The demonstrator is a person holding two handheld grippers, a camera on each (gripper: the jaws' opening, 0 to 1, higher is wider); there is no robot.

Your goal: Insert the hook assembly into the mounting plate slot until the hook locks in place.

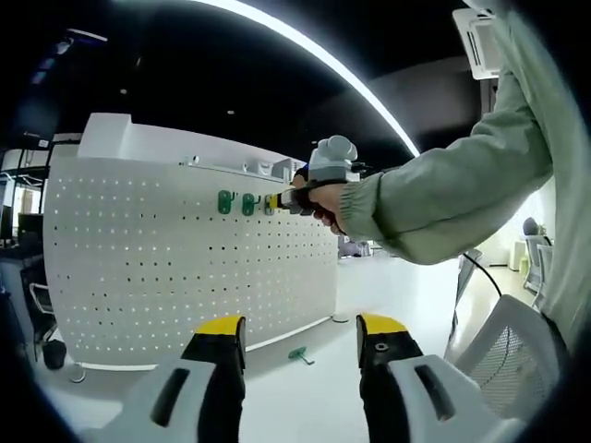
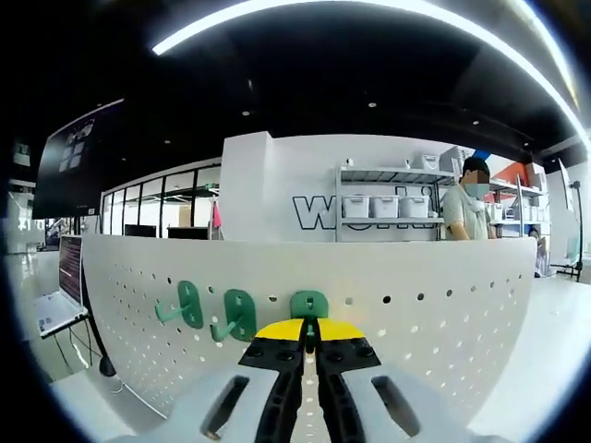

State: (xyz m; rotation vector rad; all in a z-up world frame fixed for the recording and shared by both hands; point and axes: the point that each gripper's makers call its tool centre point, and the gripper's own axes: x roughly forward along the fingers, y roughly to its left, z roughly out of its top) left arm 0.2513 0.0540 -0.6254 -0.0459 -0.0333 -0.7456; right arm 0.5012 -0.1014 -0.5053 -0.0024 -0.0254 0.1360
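1. Left gripper view: the left hand-held gripper (image 1: 300,343) is sitting low with its yellow-tipped jaws spread wide apart, released, gripping nothing.
2. The same view is taking in the whole white pegboard (image 1: 138,268) standing upright on the white table (image 1: 305,388), plus a loose green hook (image 1: 300,354) lying on the table near the board's lower edge.
3. It is also catching the right hand-held gripper (image 1: 277,200) from the side, a person's hand (image 1: 325,198) and pale green sleeve (image 1: 443,198) pushing it against the board's upper row beside two mounted green hooks (image 1: 224,202).
4. Right gripper view: close on the board, the right hand-held gripper's (image 2: 310,334) jaws are clenched on the stem of a third green hook (image 2: 308,305), whose plate is sitting against the pegboard (image 2: 416,305).
5. This view is showing the two hooks (image 2: 189,305) to its left with arms sticking out.
6. Behind the board: shelves (image 2: 388,198) carrying white bins (image 2: 384,206), and a person (image 2: 462,210) standing beside them.
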